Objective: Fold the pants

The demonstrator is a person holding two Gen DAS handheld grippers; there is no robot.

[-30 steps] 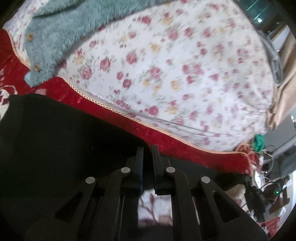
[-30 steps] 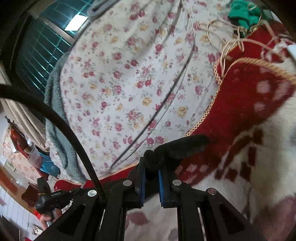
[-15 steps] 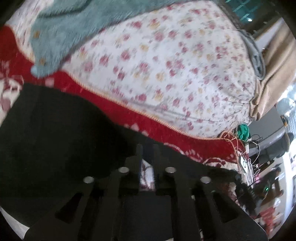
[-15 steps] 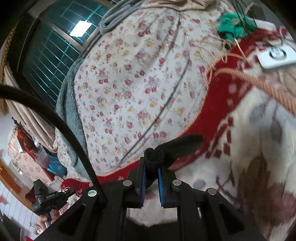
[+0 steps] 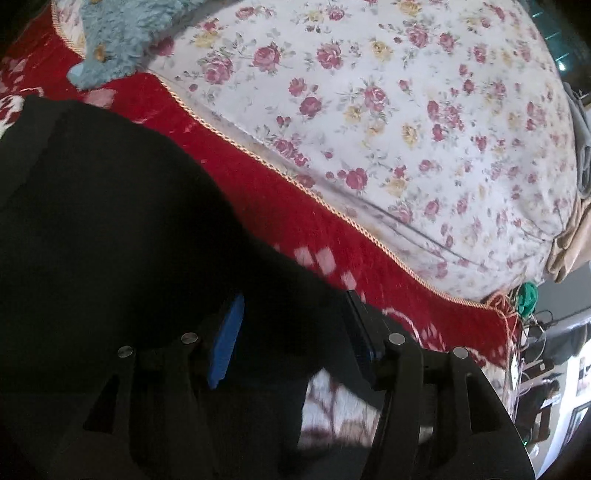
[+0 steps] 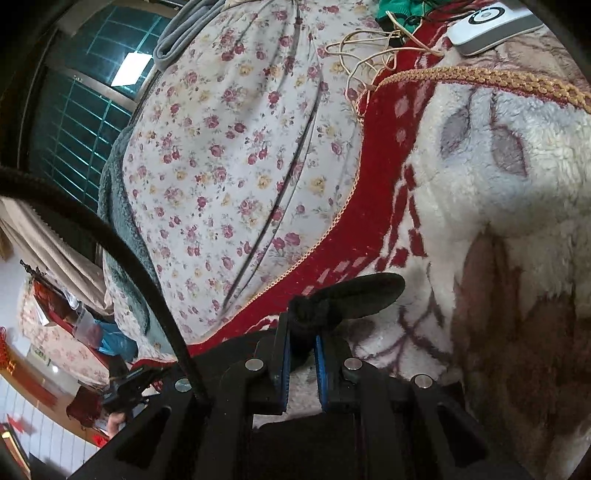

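Observation:
The black pants (image 5: 110,229) lie spread on the red and white blanket (image 5: 295,218) and fill the lower left of the left wrist view. My left gripper (image 5: 291,314) is open, its blue pads wide apart over the pants' edge, with black cloth lying between them. In the right wrist view my right gripper (image 6: 302,332) is shut on a bunched fold of the black pants (image 6: 347,295), which sticks up past the fingertips above the blanket (image 6: 498,206).
A floral quilt (image 5: 406,110) lies behind the blanket. A teal fleece garment (image 5: 118,33) lies at the far left. Tangled cords (image 6: 369,48) and a white device (image 6: 491,22) lie near the blanket's far corner.
My left gripper has opened wide; it was shut on the pants a second ago. My right gripper stays shut on its fold and has moved over the white part of the blanket.

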